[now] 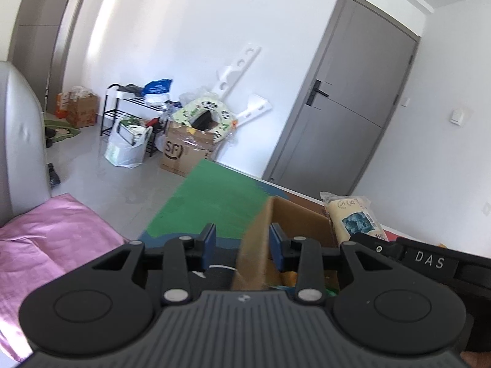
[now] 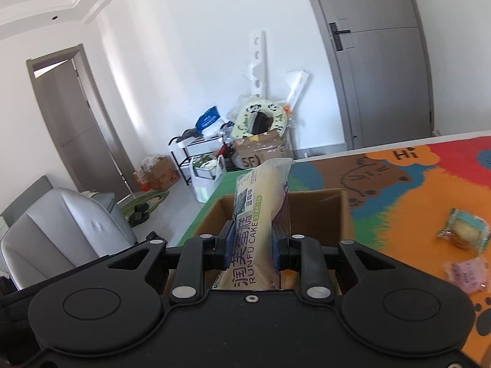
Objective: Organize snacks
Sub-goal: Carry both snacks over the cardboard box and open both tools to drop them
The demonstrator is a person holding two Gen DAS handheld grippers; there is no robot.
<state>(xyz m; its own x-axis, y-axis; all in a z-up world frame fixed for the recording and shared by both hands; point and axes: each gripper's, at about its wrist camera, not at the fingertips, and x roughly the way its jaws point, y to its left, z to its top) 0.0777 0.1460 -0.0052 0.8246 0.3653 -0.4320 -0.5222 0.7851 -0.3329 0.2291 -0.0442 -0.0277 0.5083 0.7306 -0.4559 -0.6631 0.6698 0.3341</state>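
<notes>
An open cardboard box (image 2: 316, 211) stands on the colourful play mat (image 2: 399, 199) that covers the table. My right gripper (image 2: 251, 239) is shut on a cream "Runfu Cake" packet (image 2: 260, 208), held upright over the box's near side. The same packet (image 1: 353, 217) shows at the right in the left wrist view. My left gripper (image 1: 242, 239) straddles the left wall of the box (image 1: 254, 245). Its jaws stand a little apart, with a gap between the left pad and the cardboard. A green-wrapped snack (image 2: 463, 233) and a pink packet (image 2: 466, 276) lie on the mat to the right.
A grey chair (image 2: 67, 230) and a pink cloth (image 1: 55, 233) are at the left beside the table. Against the far wall stand an SF carton (image 1: 184, 150), bags and a black rack (image 1: 122, 113). A grey door (image 1: 346, 98) is behind the table.
</notes>
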